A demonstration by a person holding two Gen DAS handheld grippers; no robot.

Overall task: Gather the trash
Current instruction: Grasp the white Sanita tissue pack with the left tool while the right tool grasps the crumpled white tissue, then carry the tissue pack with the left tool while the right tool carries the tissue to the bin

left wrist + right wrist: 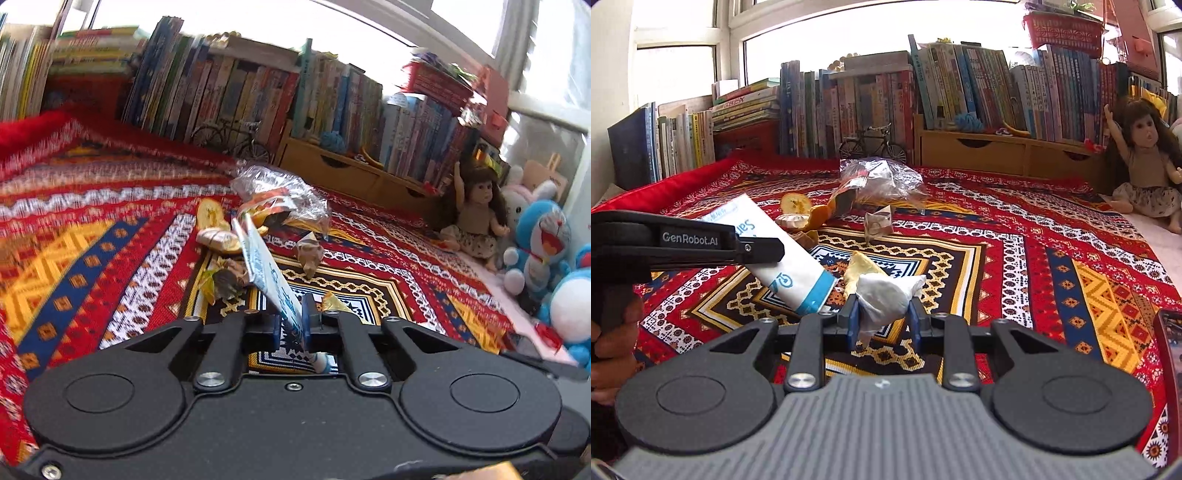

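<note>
On the patterned rug (1052, 236) before the books (979, 92), your left gripper (291, 325) is pinched shut on a white-blue tube (266, 273). Your right gripper (882, 317) is clamped on a crumpled tissue (886, 291). Peels (798, 210), a plastic bag (882, 181) and a folded wrapper (879, 221) are not yet collected. The rug around them is free; the doll (1145, 162) sits at its right edge.

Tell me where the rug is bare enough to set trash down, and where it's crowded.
Free: the rug's right side, between the folded paper and the doll, and the near right stretch beside the right gripper. Crowded: the middle toward the books, where peels and the plastic bag cluster.
</note>
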